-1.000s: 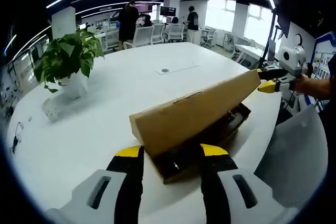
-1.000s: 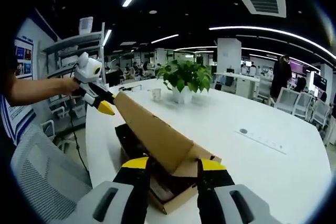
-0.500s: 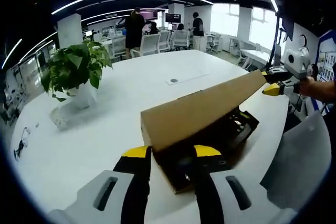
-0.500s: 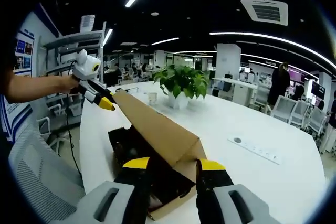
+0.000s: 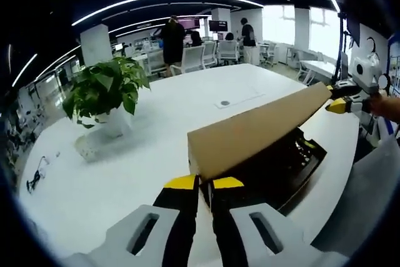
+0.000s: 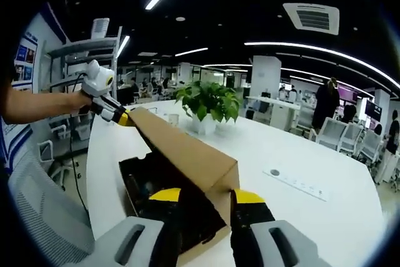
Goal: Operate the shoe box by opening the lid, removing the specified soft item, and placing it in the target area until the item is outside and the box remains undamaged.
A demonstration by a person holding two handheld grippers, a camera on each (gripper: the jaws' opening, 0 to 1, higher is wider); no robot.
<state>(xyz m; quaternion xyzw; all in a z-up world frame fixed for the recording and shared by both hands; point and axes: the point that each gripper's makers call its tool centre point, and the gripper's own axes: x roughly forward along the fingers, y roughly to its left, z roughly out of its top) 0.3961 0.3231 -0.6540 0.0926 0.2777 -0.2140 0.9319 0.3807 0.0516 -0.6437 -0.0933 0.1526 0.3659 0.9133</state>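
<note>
Pinching from both ends, the two grippers had the lid between them. In the left gripper view the left gripper [image 5: 205,184] had its yellow-tipped jaws drawn nearly together at the near corner of the lid [image 5: 259,131], apparently nipping its lower edge, though the contact itself was hidden behind the cardboard. In the right gripper view the right gripper [image 6: 203,196] stood wider, its jaws on either side of the lid's near end, whether gripping it or only bracketing it could not be told.

Out from the jaws, the lid ran as a long brown slab, tilted up off the box [image 5: 294,167], with its long axis stretching straight from one gripper to the other. Each view caught the opposite gripper at the far tip of that slab. So neither hand was nearer the lid; each owned an end.

Under the raised lid the box lay open and dark inside, near the table [image 5: 156,129] edge closest to the person. Something dark sat within, but the soft item could not be made out.

My call: the lid was most of the way up, and the item was below and between the jaws, so one gripper would have to let go and dip down.

A plant [image 5: 106,92] stood well apart, toward the table's far side.
</note>
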